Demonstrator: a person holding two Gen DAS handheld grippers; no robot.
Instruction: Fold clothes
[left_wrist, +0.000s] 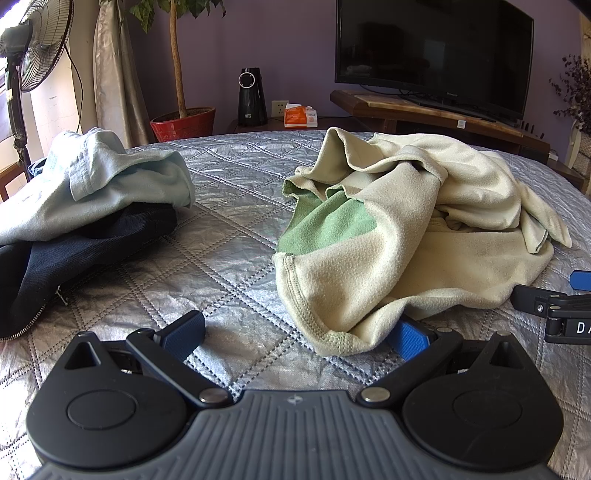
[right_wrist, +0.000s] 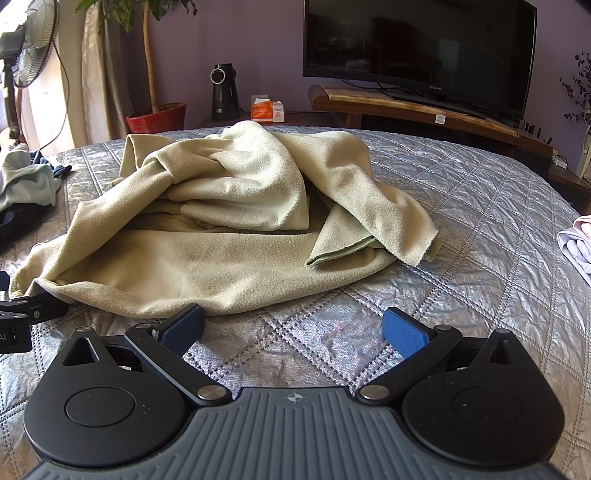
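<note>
Left gripper (left_wrist: 299, 334) near fleece (left_wrist: 406, 229); "DA" lettering (left_wrist: 583, 327).

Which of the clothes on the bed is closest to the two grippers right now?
The crumpled cream fleece garment with the green inner patch. Its hem lies right at both open grippers' fingertips, while the pale blue garment and the dark navy one sit off to the left.

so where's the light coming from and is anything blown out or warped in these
Left wrist view: sunlight from the left, overexposed beside the fan; the quilt shows sheen. Right wrist view: same blown-out top-left corner, and fisheye bends the TV and quilt edge; cream garment stays sharp.
</note>
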